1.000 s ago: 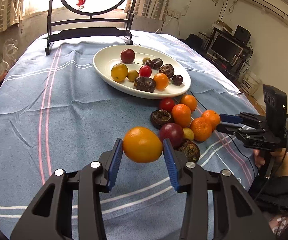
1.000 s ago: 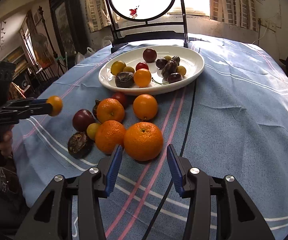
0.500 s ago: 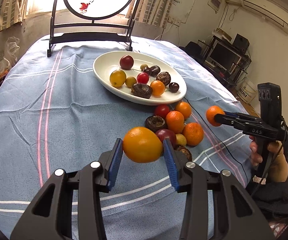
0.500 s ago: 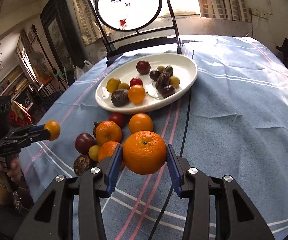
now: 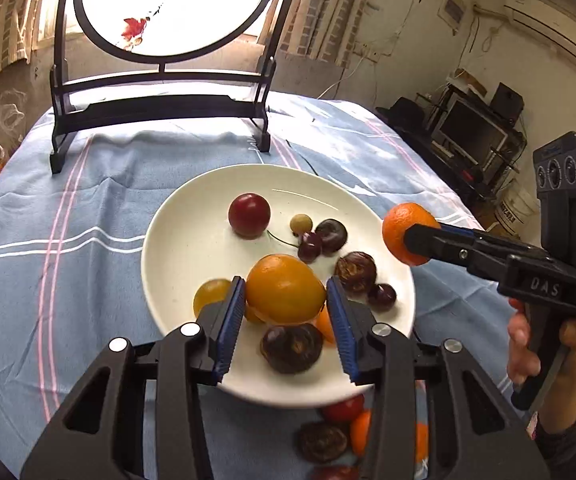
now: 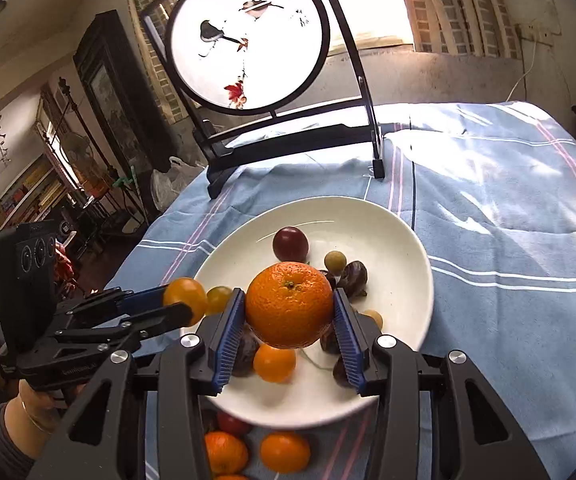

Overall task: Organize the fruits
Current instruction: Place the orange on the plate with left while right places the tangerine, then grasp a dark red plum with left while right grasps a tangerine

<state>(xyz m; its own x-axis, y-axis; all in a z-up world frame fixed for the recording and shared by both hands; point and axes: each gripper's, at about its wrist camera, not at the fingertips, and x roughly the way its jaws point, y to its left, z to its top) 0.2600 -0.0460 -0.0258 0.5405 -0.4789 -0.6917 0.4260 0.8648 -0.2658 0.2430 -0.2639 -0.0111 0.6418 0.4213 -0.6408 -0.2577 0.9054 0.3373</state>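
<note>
My left gripper (image 5: 285, 304) is shut on a yellow-orange fruit (image 5: 283, 288) and holds it above the near part of the white oval plate (image 5: 175, 240). My right gripper (image 6: 288, 320) is shut on a mandarin orange (image 6: 288, 310) above the same plate (image 6: 400, 240). The plate holds a red plum (image 5: 249, 215), dark passion fruits (image 5: 356, 272), cherries and small yellow fruits. Each gripper shows in the other's view: the right one (image 5: 412, 236) at the plate's right rim, the left one (image 6: 179, 304) at its left rim.
Loose oranges (image 6: 283, 452), a red fruit (image 5: 342, 408) and a dark passion fruit (image 5: 322, 442) lie on the blue striped tablecloth (image 5: 87, 240) in front of the plate. A round painted screen on a black stand (image 5: 159, 108) stands at the table's far edge.
Both grippers have moved forward and up with their fruits, from beside the loose pile to above the plate. The right gripper closed on the mandarin one second ago.
</note>
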